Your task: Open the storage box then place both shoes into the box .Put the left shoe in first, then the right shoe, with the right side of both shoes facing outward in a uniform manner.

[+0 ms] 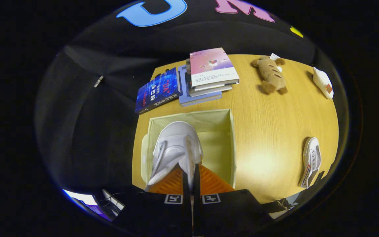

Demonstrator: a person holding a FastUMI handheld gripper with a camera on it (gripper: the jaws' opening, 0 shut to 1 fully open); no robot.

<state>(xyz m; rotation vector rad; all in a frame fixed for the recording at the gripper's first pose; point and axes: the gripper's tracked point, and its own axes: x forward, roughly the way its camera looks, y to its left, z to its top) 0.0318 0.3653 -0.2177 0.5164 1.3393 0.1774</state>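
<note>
Claw (189,171) clamped on the white shoe (175,148), which hangs over the open storage box (232,144), long axis toward 12 o'clock. Second shoe (310,162) lies on the bench (268,131) at 3 o'clock, well apart.

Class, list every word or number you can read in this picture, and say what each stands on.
"DA": on the blue book; its other print is blurred.
Pink book: print too small to read.
Claw, shut on the white shoe over the storage box: square markers, no words.
</note>
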